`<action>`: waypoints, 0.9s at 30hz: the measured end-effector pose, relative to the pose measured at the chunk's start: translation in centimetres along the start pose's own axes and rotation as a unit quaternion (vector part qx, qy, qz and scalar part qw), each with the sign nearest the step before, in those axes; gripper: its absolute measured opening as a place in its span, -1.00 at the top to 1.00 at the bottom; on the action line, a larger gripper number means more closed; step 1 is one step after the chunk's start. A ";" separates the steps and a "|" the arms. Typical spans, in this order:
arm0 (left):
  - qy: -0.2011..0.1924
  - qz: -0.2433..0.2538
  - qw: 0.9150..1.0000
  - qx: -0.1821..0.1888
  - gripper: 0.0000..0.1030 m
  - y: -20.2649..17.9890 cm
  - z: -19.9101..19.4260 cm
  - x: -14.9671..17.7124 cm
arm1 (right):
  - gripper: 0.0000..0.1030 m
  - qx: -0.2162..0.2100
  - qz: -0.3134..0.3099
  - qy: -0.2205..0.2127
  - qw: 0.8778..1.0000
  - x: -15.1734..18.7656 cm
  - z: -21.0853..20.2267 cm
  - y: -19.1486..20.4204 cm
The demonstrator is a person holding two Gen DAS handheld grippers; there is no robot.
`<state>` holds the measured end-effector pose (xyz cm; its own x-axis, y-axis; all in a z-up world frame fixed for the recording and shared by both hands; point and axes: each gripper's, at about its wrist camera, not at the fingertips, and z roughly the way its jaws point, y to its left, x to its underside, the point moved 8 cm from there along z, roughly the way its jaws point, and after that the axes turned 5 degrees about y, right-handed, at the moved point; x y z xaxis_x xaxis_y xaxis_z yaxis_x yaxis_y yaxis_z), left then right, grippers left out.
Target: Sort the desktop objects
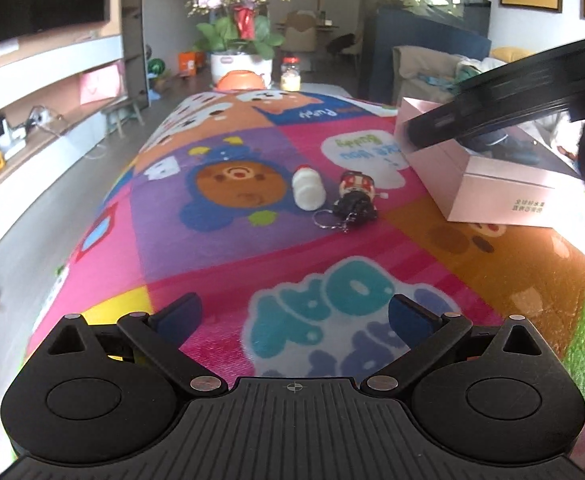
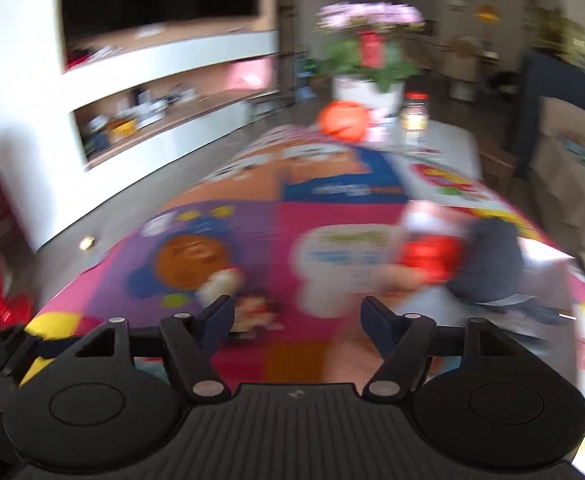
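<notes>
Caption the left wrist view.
Open left tongs face a small white plastic bottle and dark figurine keychain.

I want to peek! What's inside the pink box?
The open pink cardboard box shows something dark and something blue inside. The right hand-held gripper above it covers the rest, and the right wrist view is blurred.

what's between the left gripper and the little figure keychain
Nothing but bare patterned mat. In the left wrist view, the open left gripper faces the figure keychain, with the white bottle lying just left of it.
</notes>
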<state>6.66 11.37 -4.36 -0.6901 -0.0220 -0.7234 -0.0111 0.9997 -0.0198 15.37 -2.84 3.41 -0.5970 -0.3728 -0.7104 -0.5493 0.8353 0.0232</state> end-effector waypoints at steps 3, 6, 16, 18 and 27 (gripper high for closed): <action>0.004 0.009 1.000 0.002 -0.99 0.0 -0.4 0.5 | -0.36 -0.003 -0.016 0.014 1.000 0.1 3.1 2.8; 0.005 0.010 1.000 0.008 -0.99 -0.1 -0.8 0.9 | -0.36 0.032 -0.022 0.021 0.999 0.7 6.4 4.0; 0.016 0.007 1.000 0.017 -0.99 -0.9 -0.7 0.8 | 0.41 0.038 -0.061 0.038 0.997 3.7 5.1 3.3; 0.019 0.011 0.999 0.025 -0.99 -1.4 -0.6 0.7 | 0.41 0.027 -0.055 0.044 0.997 5.0 3.6 2.5; 0.022 0.020 0.998 0.048 -0.99 -3.8 1.7 -0.8 | 0.41 0.098 -0.053 0.045 0.993 11.0 -4.4 -4.3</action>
<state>8.46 7.61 -4.89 -0.7201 0.0204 -0.6936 0.0849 0.9947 -0.0588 8.59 -12.30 -1.38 -0.5970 -0.4902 -0.6351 -0.4922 0.8489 -0.1926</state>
